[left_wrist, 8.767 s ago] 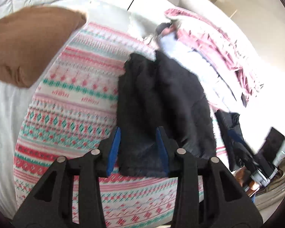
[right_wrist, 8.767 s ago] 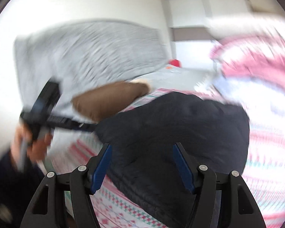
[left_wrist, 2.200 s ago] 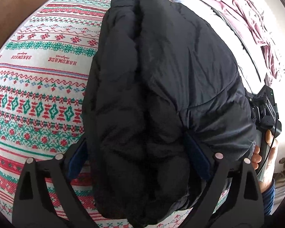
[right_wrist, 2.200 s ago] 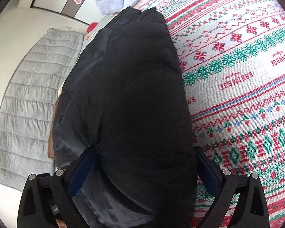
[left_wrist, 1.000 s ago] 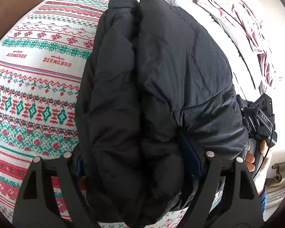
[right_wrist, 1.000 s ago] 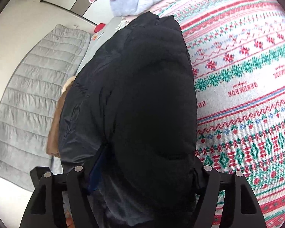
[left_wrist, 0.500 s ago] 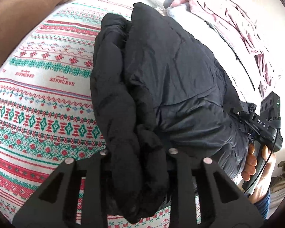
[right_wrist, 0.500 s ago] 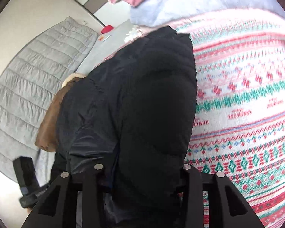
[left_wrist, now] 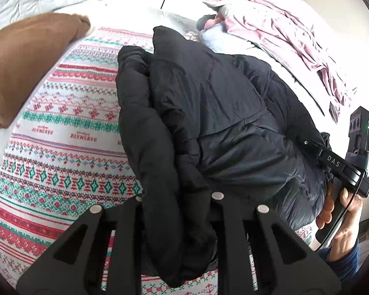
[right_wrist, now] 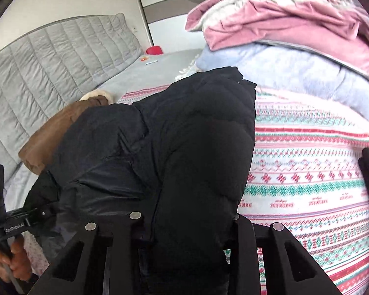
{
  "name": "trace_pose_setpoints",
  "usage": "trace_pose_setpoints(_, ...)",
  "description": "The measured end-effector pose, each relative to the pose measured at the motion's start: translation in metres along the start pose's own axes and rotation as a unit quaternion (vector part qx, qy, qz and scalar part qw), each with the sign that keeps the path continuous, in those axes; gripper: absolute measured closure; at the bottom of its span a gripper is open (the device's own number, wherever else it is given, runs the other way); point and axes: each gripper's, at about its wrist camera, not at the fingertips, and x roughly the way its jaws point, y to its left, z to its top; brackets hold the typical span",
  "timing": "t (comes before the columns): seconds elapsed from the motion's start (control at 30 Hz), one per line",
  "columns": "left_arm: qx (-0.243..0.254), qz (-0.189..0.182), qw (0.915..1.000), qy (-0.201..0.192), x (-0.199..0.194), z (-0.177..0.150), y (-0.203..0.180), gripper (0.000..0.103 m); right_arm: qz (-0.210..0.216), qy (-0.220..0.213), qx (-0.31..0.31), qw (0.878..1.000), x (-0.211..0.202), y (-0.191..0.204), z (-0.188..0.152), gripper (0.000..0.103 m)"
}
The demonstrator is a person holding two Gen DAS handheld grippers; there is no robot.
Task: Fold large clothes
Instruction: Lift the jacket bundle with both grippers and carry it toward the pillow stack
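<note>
a: left wrist view first. where's the jacket?

b: the black puffer jacket (left_wrist: 209,113) lies folded lengthwise on the patterned blanket (left_wrist: 61,132) that covers the bed. the left tool (left_wrist: 177,211) has just been closing and now pinches the near fold of the jacket between its jaws, narrow.

a: what else is there?

b: a brown cushion (left_wrist: 24,59) at the far left, a pink cloth (left_wrist: 283,34) heaped at the far right. the right hand (left_wrist: 342,218) holds the other tool's handle at the jacket's right edge.

a: and the right wrist view?

b: the right tool (right_wrist: 187,228) has also just been closing, and it grips a thick bunch of the same jacket (right_wrist: 184,135). the blanket (right_wrist: 307,172) spreads to the right, a grey quilted headboard (right_wrist: 49,68) stands at the left, and pink cloth (right_wrist: 283,17) tops a pale blue blanket (right_wrist: 295,71) beyond. the left hand (right_wrist: 9,263) shows at the lower left.
</note>
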Motion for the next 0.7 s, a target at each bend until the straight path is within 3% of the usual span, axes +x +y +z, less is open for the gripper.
trace_pose_setpoints(0.47,0.021,-0.006,0.9985,-0.051,-0.033,0.013,-0.018,0.084,-0.034,-0.093,-0.058,0.993,-0.041,0.014,0.01,0.073)
trace_pose_setpoints(0.7,0.036,-0.016,0.9969,-0.069,-0.044,0.015,-0.04,0.084,-0.037,-0.115,-0.049,0.992,-0.055,0.007,0.016,0.073)
